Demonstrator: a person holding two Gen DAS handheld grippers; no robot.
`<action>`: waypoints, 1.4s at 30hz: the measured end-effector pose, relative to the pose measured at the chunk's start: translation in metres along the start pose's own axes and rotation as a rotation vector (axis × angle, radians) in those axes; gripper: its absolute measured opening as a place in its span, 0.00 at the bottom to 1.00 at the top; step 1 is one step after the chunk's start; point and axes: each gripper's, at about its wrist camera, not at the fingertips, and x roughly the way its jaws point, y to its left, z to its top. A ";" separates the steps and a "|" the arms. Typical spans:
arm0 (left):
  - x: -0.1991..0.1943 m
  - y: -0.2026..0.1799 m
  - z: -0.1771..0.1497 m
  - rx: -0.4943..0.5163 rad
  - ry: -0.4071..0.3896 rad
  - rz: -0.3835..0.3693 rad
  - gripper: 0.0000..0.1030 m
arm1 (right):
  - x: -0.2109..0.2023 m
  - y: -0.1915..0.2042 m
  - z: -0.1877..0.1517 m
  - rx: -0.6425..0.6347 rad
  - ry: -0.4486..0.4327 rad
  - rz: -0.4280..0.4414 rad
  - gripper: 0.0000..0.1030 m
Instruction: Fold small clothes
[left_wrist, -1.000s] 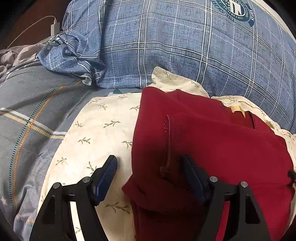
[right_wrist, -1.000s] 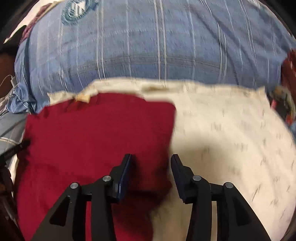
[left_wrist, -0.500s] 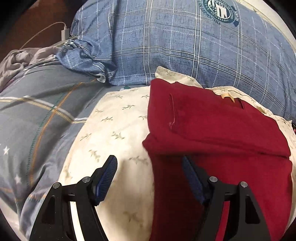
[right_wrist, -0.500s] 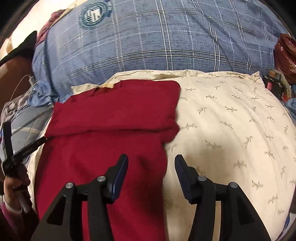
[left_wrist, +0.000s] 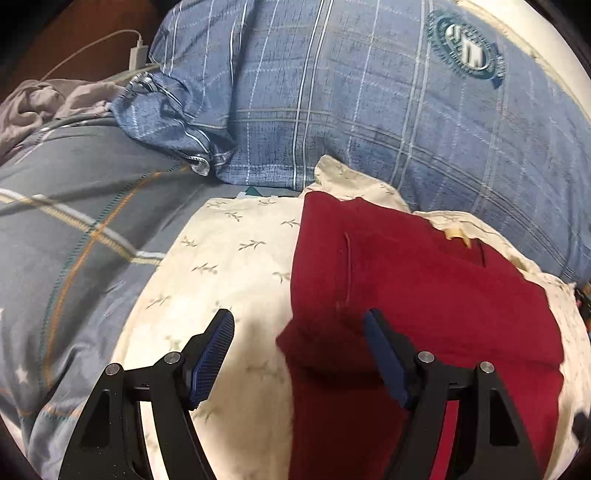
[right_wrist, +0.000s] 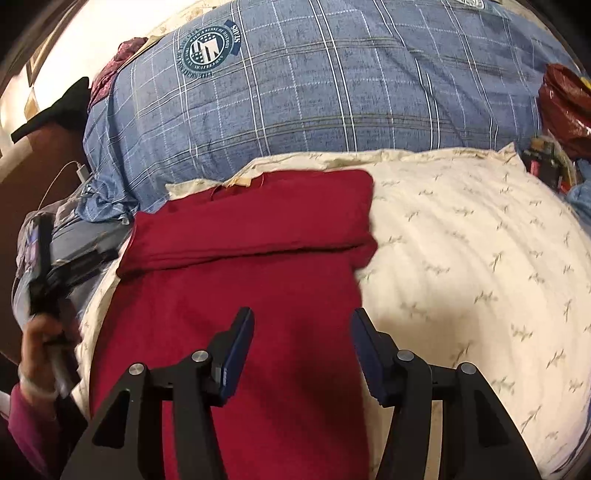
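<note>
Blue plaid pillow (right_wrist: 332, 92) fills the far side of the scene; near it lies a cream leaf-print pillow (right_wrist: 480, 258), the working surface. A grey checked bedsheet (left_wrist: 74, 240) lies to the left. The dark red garment (right_wrist: 240, 295) rests on the left half of the cream pillow, with its far portion already folded toward the near side into a doubled band, the fold edge (right_wrist: 240, 254) running left to right.

Left gripper (left_wrist: 299, 354): fingers spread wide, holding nothing, straddling the garment's left edge below the band. Right gripper (right_wrist: 301, 347): fingers likewise wide and empty, its right finger at the garment's right edge.

Judged step: taking hold for the next fold. To do it well, each gripper should pinch its own side edge at matching distance from the band, catching all layers, then carry both corners together so the new crease runs parallel to the first 1. Uneven grips would skew the stack.
</note>
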 end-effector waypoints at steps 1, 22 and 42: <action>0.007 -0.002 0.003 -0.005 0.007 0.005 0.70 | 0.000 0.000 -0.004 -0.009 0.013 -0.003 0.54; -0.056 0.030 -0.058 0.080 0.098 -0.096 0.74 | -0.028 -0.032 -0.075 -0.006 0.212 0.101 0.64; -0.128 0.059 -0.173 0.058 0.330 -0.177 0.73 | -0.038 -0.037 -0.116 0.050 0.379 0.345 0.66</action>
